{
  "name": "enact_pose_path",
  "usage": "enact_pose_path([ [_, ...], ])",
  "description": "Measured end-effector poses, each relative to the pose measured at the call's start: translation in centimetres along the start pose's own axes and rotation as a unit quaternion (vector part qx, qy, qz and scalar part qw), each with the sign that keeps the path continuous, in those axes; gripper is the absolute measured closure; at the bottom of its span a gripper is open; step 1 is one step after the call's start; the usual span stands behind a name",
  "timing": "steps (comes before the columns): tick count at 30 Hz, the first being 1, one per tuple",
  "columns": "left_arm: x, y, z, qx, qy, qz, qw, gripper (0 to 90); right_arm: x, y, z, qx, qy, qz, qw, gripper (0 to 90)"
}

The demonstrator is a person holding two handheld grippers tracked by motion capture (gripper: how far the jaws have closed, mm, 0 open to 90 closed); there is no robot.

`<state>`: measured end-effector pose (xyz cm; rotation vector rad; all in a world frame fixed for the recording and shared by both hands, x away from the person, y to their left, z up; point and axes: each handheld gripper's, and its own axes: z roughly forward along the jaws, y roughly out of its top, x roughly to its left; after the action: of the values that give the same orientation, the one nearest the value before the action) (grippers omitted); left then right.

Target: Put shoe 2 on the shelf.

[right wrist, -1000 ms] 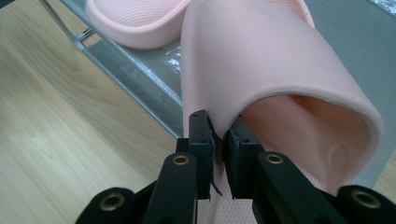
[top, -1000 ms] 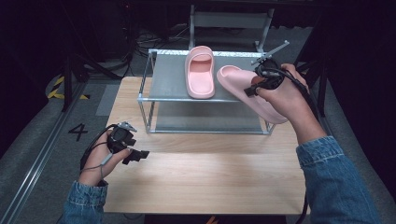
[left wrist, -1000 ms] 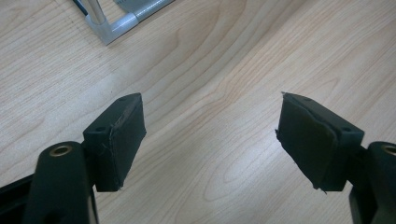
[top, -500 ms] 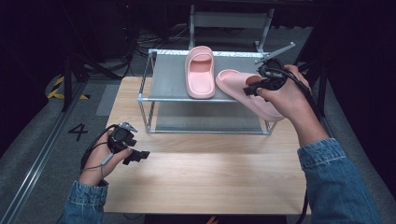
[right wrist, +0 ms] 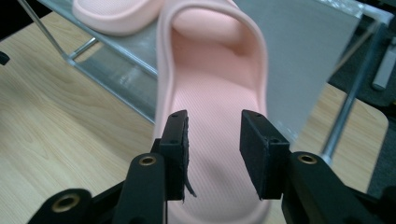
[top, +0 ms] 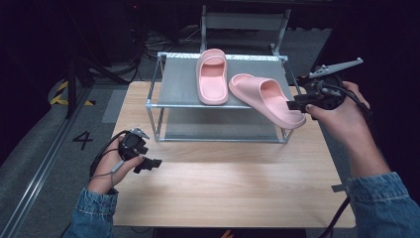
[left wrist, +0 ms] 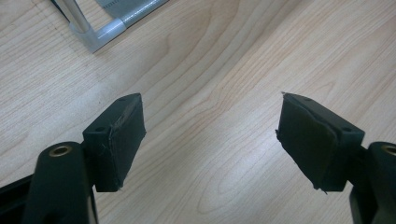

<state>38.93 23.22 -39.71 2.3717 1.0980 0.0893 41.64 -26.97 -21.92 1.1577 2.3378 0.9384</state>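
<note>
In the high view, two pink slippers sit on the top shelf of a metal rack (top: 173,94) in the upper middle of the frame. The straight slipper (top: 213,79) lies flat at the shelf's centre; the angled slipper (top: 267,99) lies just to its right, its heel hanging past the shelf's front edge toward the right gripper (top: 299,105), which sits at the right of the frame, just off that heel. The left gripper (top: 148,163) rests low at the lower left, over the wooden table (top: 223,193).

The right gripper view gives what the high view cannot: the angled slipper (right wrist: 210,107) fills the centre, its ribbed footbed running down between the two black jaws, which stand apart with the pads clear of the rubber (a loose strip of padding hangs off the left one). The straight slipper (right wrist: 116,14) shows at the upper left, on the shelf. The left gripper view shows its own jaws spread wide over bare wood (left wrist: 210,140), with a corner of the rack's foot (left wrist: 107,28) at the upper left.

Against the earlier frames, the right hand has drawn back toward the right edge, off the slipper's heel; its jaws have just been opening, letting the heel go. The slipper stays on the shelf. The left hand has kept its place.
</note>
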Motion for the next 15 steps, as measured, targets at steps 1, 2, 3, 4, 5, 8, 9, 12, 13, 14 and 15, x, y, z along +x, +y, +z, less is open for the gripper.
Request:
enact_pose_path([
  [1,0.0,0.0,0.0,-0.001,0.0,-0.002,1.0,23.9,-0.3,-0.4,-0.3,0.001,-0.002,0.003,1.0,63.6],
  [2,-0.1,0.0,0.1,0.0,-0.001,-0.002,1.0,23.9,-0.5,-0.8,-0.5,0.002,-0.004,0.006,1.0,63.7],
  [3,-0.1,0.0,0.2,0.0,0.0,-0.001,1.0,23.9,-0.7,-1.2,-0.7,0.005,-0.006,0.009,0.9999,64.3],
  [4,-0.1,0.0,0.2,0.0,0.0,-0.001,1.0,23.8,-0.7,-1.2,-0.7,0.005,-0.006,0.009,0.9999,64.3],
  [5,-0.1,0.0,0.1,0.003,-0.001,-0.001,1.0,23.8,-1.2,-2.0,-1.1,0.012,-0.012,0.013,0.9998,65.6],
  [8,-0.1,0.0,0.1,0.003,0.0,-0.003,1.0,23.8,-1.8,-3.1,-1.4,0.024,-0.016,0.018,0.9994,66.7],
  [9,-0.1,0.0,0.1,0.003,0.0,-0.002,1.0,23.8,-1.9,-3.5,-1.4,0.027,-0.018,0.019,0.9993,67.0],
  [12,-0.1,-0.1,0.0,0.003,0.0,-0.002,1.0,23.8,-2.1,-4.4,-1.5,0.034,-0.019,0.022,0.999,67.8],
  [13,-0.1,-0.1,0.0,0.003,0.0,-0.002,1.0,23.8,-2.1,-4.4,-1.5,0.034,-0.019,0.022,0.999,67.8],
  [14,-0.1,-0.1,0.0,0.004,0.001,-0.001,1.0,23.8,-2.2,-4.9,-1.5,0.042,-0.02,0.021,0.9987,68.8],
  [15,-0.1,-0.1,0.1,0.004,0.001,-0.002,1.0,23.8,-2.2,-4.9,-1.5,0.042,-0.02,0.021,0.9987,68.8],
])
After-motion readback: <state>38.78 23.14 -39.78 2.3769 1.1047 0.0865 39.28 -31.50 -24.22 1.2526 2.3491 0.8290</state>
